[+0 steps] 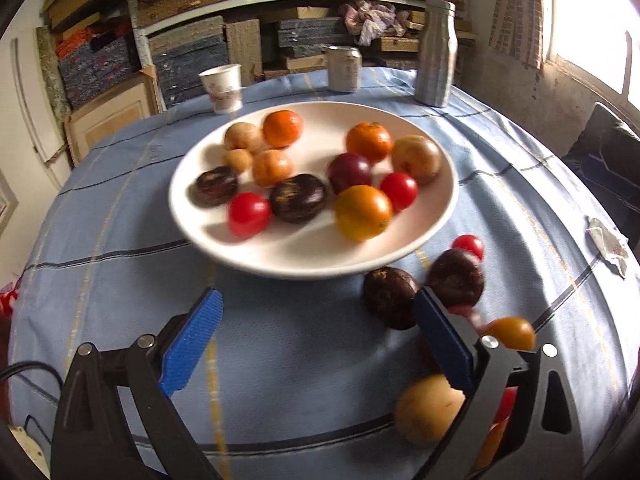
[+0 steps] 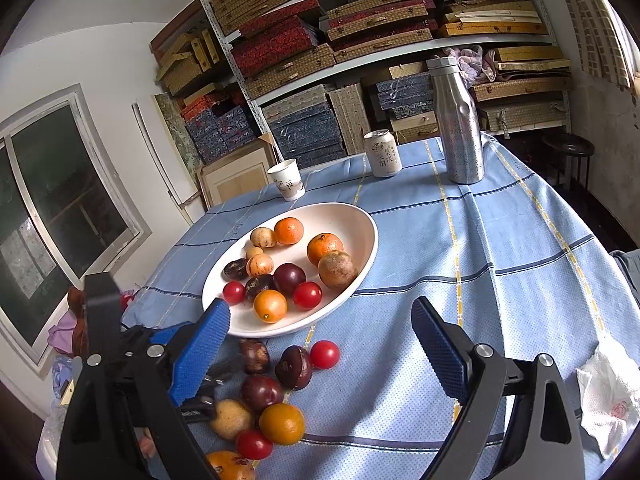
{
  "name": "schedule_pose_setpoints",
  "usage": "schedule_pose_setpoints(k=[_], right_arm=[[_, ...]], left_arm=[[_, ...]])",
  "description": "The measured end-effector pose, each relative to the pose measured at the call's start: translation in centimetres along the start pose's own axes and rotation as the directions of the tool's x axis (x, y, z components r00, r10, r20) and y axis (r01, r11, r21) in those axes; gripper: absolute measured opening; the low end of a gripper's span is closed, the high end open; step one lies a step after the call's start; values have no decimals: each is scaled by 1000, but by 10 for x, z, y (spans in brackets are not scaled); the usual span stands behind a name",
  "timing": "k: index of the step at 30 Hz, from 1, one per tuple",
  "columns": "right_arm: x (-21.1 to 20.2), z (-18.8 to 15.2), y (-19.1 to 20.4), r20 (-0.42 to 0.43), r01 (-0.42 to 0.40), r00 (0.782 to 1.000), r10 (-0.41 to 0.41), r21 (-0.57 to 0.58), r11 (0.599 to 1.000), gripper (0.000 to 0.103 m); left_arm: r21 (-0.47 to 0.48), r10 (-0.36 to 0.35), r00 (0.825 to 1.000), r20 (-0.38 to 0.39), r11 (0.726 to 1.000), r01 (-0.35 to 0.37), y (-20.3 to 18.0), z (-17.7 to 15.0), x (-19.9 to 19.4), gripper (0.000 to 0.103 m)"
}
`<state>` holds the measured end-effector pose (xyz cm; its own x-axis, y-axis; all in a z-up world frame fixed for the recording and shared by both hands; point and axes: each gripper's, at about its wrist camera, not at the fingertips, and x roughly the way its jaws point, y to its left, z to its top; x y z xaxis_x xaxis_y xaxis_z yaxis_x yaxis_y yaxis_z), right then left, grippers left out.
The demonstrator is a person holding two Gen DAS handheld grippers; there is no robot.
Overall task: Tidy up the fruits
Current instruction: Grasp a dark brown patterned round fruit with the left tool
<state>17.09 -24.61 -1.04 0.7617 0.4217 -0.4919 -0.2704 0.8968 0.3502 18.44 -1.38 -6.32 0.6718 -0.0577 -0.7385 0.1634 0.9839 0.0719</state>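
Hovering both tools spread and empty, left tool [image 1: 316, 316] and right tool [image 2: 320, 320], I should pinch each loose worktop fruit gently, starting with the near dark plum [image 1: 390, 298], beside the plate [image 1: 192, 224].

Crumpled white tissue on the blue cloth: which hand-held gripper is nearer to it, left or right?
Right. The right hand-held gripper has the tissue just beside its right finger. From the left hand-held gripper it lies far off to the right, beyond the loose fruits.
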Motion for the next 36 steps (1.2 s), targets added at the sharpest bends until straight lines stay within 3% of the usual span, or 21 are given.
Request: schedule_pose_setpoints(k=[3,7,15,20,28,33,36], right_arm=[[-1,-2,1,4,-7,1000,7,2,1000,93],[-2,-3,3,8,-16,1000,16,-3,1000,93],[0,-4,3,-3,-10,1000,10,7,1000,93],[1,-4,-1,-4,-9,1000,9,20,1000,93],[2,-3,-5,-10,-12,1000,12,37,999,93],[3,-3,-6,-13,-13,1000,14,39,999,93],[4,-4,-7,-20,-12,1000,13,41,999,93]], left_arm=[[-49,48,999,-9,998,-49,25,-12,-4,95],[-111,27,1000,4,993,-26,46,-24,-16,95],[35,29,999,40,999,-30,9,-21,-16,93],[52,-13,1000,-7,999,14,0,-12,1,69],[68,-85,996,-30,994,87,-11,-7,14,66],[69,-121,990,-71,990,126,-16,-3,27,42],[56,-136,988,-72,989,140,-14,-3,28,40]])
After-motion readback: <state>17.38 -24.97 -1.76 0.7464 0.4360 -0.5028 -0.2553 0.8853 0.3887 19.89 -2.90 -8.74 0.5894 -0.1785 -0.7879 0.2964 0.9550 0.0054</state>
